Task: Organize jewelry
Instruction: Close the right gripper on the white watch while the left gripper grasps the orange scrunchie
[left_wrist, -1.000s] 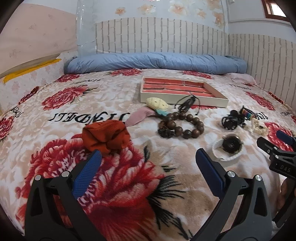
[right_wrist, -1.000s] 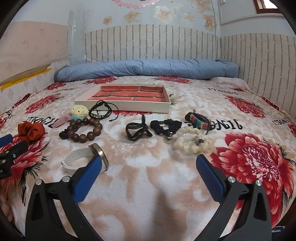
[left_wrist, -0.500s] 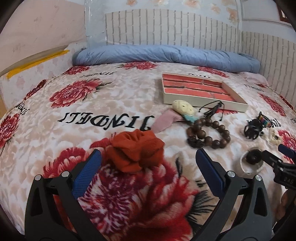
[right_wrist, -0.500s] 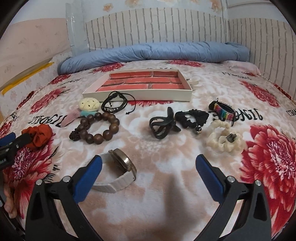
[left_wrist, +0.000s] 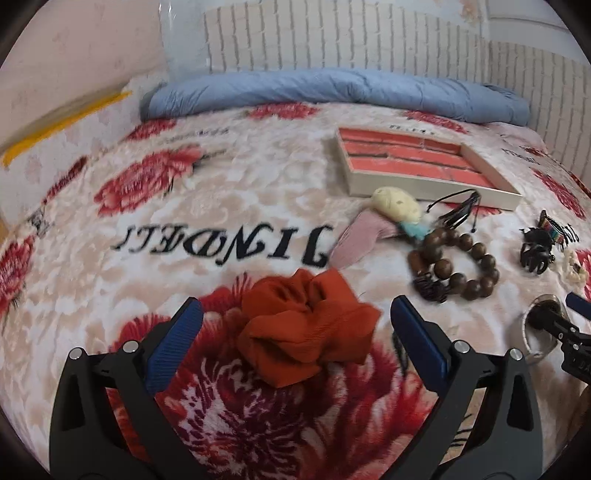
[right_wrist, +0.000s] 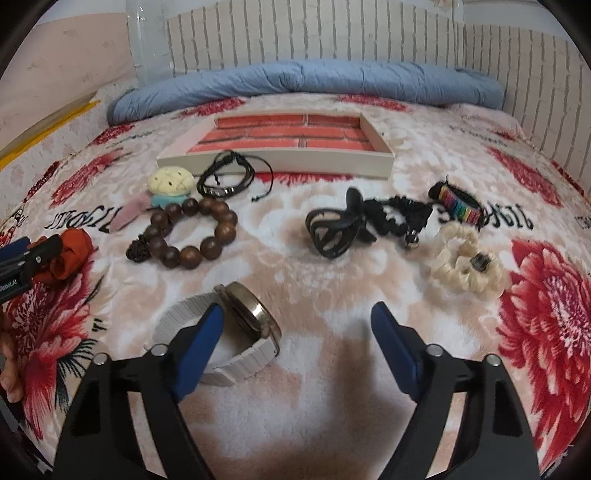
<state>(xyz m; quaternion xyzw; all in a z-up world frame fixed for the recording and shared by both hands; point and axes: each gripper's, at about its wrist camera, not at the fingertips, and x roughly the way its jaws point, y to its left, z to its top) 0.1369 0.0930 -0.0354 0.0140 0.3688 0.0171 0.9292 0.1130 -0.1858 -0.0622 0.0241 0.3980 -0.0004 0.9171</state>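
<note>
Both grippers gape wide, holding nothing: my left gripper straddles the orange scrunchie, my right gripper hovers beside the white watch.

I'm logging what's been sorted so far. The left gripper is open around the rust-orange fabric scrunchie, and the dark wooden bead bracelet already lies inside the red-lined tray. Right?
Not quite. The dark wooden bead bracelet is not in the red-lined tray; the right wrist view shows it on the floral blanket in front of the tray, which holds nothing visible. The rest holds: the left gripper is open around the rust-orange fabric scrunchie.
</note>
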